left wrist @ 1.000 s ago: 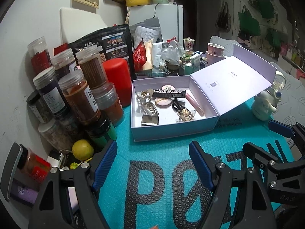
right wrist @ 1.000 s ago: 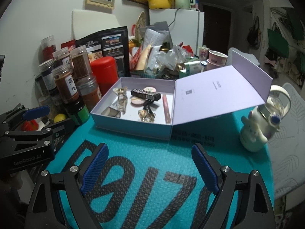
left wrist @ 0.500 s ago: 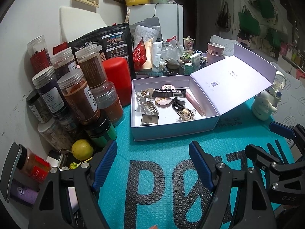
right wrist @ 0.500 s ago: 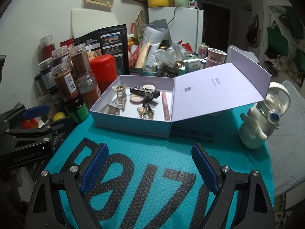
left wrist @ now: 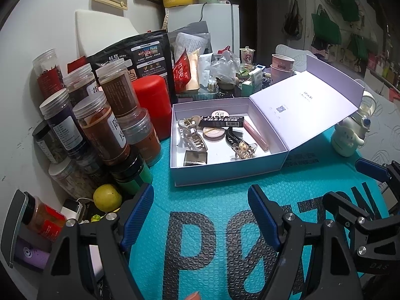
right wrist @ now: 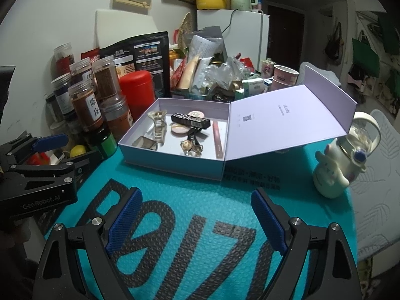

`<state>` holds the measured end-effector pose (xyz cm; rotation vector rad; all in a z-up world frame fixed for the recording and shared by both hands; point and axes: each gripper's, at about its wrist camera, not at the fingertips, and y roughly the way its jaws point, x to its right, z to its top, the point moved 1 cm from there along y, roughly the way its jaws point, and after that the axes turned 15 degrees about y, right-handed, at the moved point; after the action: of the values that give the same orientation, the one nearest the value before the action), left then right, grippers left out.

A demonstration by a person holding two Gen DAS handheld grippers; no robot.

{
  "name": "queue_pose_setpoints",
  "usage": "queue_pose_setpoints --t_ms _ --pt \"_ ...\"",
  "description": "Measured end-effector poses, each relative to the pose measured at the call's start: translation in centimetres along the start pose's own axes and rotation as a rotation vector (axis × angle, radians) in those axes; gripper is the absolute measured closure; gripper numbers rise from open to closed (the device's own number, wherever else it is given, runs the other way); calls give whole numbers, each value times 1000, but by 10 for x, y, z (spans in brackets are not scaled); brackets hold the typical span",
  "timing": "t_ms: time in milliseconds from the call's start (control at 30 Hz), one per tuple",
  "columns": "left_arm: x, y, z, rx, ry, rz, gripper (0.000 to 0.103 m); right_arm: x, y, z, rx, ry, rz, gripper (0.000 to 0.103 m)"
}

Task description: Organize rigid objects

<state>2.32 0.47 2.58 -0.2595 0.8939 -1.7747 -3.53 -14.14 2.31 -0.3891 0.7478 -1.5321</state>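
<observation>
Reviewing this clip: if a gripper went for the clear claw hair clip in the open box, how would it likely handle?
The claw hair clip looks like hard glossy plastic, so probably stiff, light and somewhat slippery between fingers. Its curved, toothed shape offers few flat faces, so it may twist in a grasp. It lies against the small mirror-like tile, which a push could well shift too.

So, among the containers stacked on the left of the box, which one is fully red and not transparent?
The red canister, right beside the box. Its wall and lid are solid red, while the other jars are clear plastic with contents showing.
</observation>
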Motion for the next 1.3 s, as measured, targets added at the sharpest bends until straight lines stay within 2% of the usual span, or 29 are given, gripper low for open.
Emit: queue_pose_setpoints --t_ms 1300 --pt "8 0 3 -15 33 6 25 7 -2 3 -1 12 -12 13"
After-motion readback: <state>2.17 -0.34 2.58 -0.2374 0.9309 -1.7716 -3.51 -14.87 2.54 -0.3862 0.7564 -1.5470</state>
